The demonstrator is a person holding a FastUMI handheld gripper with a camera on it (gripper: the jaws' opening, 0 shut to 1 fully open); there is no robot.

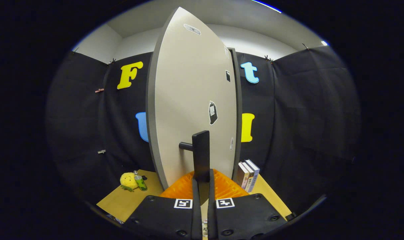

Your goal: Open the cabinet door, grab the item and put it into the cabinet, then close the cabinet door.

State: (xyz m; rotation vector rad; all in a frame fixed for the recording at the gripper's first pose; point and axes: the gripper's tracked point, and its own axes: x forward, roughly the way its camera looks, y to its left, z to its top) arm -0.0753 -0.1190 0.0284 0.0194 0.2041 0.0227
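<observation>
Pale grey laminate covers the cabinet door (191, 100), which fills the centre of the frame and stands swung out edge-on, its darker edge band running down the left side. A dark vertical handle (201, 155) projects from the door at lower centre on a short round post. The hand-held gripper (203, 186) sits at the bottom centre with its fingers drawn narrow, both pressing on the lower end of the handle. Each finger carries a square black-and-white marker (a coded pattern, not readable text). Several small stickers sit on the door face; their print is too small to read. At lower left, on the wooden surface (121, 203), a yellow plush toy (128, 181) lies touching a small green bottle (140, 181). At lower right, three books (248, 175) stand upright just beside the door; their spine lettering is illegible.
</observation>
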